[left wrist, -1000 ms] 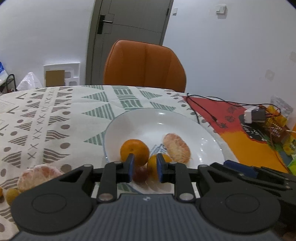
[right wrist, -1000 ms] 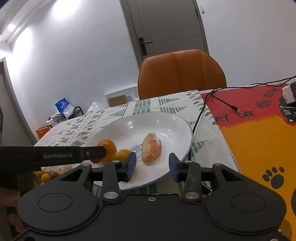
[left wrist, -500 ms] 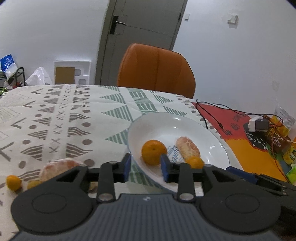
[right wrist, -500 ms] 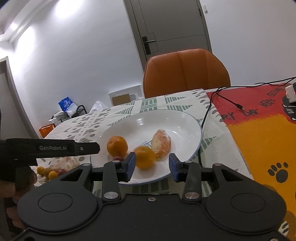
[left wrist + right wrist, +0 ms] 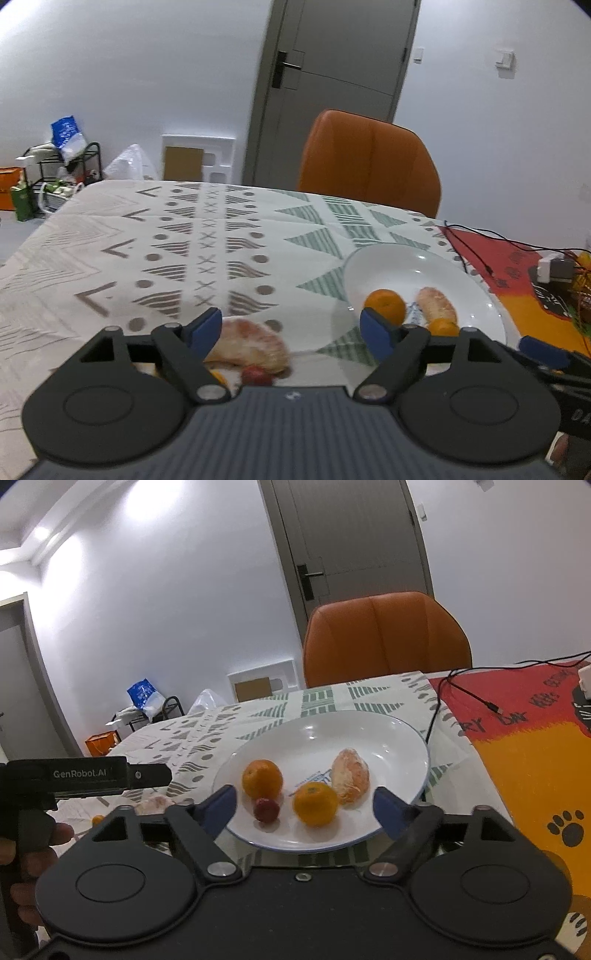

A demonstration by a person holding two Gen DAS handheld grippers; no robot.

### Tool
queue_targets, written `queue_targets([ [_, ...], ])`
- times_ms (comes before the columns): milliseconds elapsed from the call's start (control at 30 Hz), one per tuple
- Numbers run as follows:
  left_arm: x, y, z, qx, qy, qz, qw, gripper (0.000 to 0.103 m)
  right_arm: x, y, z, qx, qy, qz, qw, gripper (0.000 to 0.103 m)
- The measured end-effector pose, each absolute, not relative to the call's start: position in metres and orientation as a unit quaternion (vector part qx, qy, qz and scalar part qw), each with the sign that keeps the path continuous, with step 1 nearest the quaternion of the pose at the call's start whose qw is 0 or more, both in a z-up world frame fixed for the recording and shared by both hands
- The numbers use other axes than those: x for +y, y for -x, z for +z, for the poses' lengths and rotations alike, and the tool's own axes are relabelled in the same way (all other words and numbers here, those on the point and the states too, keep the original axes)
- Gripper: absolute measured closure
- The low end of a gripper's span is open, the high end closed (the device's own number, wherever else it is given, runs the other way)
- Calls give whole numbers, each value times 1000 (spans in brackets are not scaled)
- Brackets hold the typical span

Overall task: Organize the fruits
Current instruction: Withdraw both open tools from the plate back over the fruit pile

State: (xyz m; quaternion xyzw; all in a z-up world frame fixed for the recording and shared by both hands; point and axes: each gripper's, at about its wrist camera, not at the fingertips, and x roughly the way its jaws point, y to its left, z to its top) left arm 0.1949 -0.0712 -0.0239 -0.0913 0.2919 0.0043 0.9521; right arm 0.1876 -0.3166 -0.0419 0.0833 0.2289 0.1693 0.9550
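A white plate point(image 5: 402, 738) on the patterned tablecloth holds two whole oranges point(image 5: 262, 778) point(image 5: 315, 803), a small red fruit point(image 5: 266, 809) and a peeled citrus piece point(image 5: 349, 777). The plate also shows in the left wrist view point(image 5: 402, 264). My left gripper point(image 5: 291, 328) is open and empty just above a peeled citrus piece point(image 5: 253, 345) and a small red fruit point(image 5: 255, 376) on the cloth, left of the plate. My right gripper point(image 5: 304, 805) is open and empty at the plate's near rim. The left gripper's body point(image 5: 85, 775) shows at the left in the right wrist view.
An orange chair point(image 5: 369, 162) stands behind the table. A red and orange mat point(image 5: 524, 738) with a black cable point(image 5: 469, 694) lies right of the plate. A small orange fruit point(image 5: 97, 818) lies on the cloth at the left. Clutter and a rack point(image 5: 59, 166) stand by the far wall.
My left gripper let go of the small red fruit on the plate, opened wide and swung left over the peeled citrus on the cloth. My right gripper opened wider.
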Motion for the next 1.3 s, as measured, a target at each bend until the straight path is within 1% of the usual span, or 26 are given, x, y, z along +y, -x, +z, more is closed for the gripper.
queue_targets([
  [100, -64, -186, -22, 290, 87, 14, 953, 18, -312, -184, -39, 219, -81, 175, 957, 1],
  [133, -62, -184, -22, 289, 87, 17, 953, 18, -310, -182, -38, 216, -81, 176, 957, 0],
  [467, -39, -161, -13, 275, 91, 47, 956, 13, -298, -173, -32, 213, -87, 182, 956, 0],
  [1300, 12, -114, -9, 265, 113, 73, 955, 13, -243, -147, -17, 216, -52, 231, 947, 0],
])
